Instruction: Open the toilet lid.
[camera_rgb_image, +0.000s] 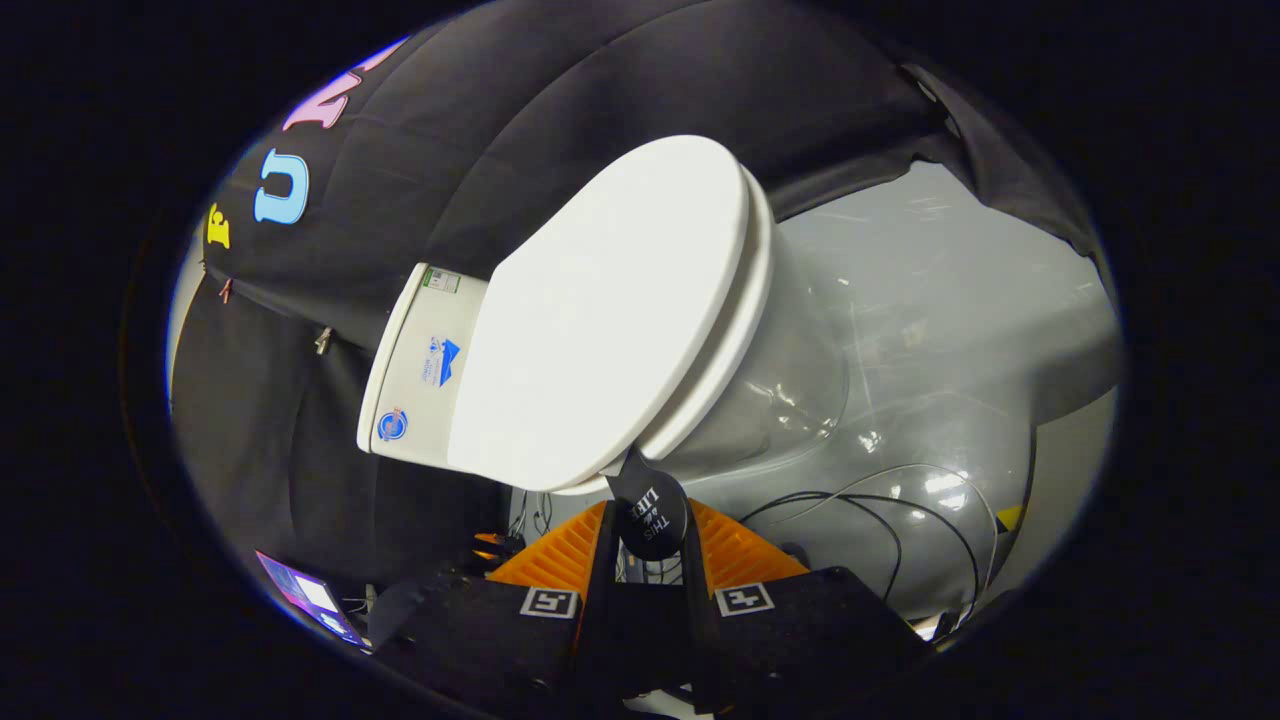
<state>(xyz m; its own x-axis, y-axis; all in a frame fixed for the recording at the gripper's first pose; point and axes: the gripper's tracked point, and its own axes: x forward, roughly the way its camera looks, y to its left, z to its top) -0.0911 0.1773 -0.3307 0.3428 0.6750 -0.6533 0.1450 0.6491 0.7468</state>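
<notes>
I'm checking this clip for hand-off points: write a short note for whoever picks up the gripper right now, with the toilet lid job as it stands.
Gripper: fingers closed on the black pull tab that hangs from the front edge of the toilet lid.
Lid: lying down on the seat, closed or barely raised; the toilet's cistern lies beyond it.
Done: tab grasped.
Left: swing the lid up toward the cistern by the tab, then let go.
Cables lie on the grey floor beside the bowl; probably out of the lid's path.
</notes>
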